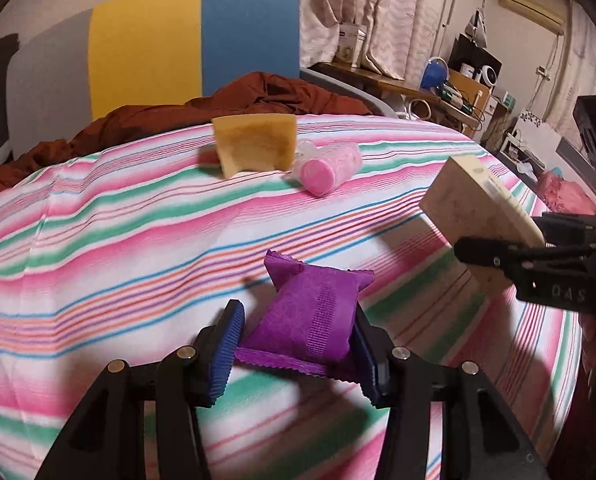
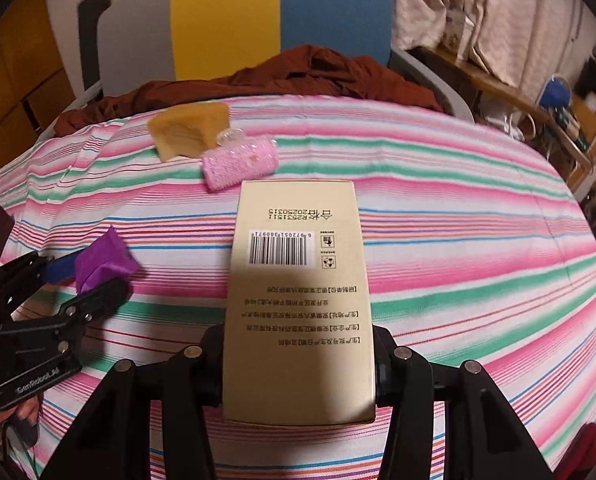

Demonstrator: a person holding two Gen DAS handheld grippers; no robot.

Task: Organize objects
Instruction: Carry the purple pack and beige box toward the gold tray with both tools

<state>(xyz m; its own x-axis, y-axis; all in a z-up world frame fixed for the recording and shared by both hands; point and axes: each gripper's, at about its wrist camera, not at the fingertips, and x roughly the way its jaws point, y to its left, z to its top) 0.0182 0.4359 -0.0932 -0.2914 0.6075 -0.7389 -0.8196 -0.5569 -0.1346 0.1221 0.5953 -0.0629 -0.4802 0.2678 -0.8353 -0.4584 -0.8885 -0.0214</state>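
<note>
My left gripper (image 1: 294,350) is shut on a purple sachet (image 1: 310,316) and holds it above the striped bedspread (image 1: 118,232); it also shows in the right wrist view (image 2: 102,264). My right gripper (image 2: 298,364) is shut on a beige box (image 2: 298,300) with a barcode, held above the bed; the box also shows at the right of the left wrist view (image 1: 478,220). A tan sponge-like block (image 1: 256,144) and a pink roll in clear wrap (image 1: 330,168) lie side by side farther back on the bed.
A crumpled rust-brown cloth (image 1: 238,100) lies at the bed's far edge before a yellow and blue headboard (image 1: 194,40). Cluttered shelves and a desk (image 1: 450,88) stand at the right, curtains behind.
</note>
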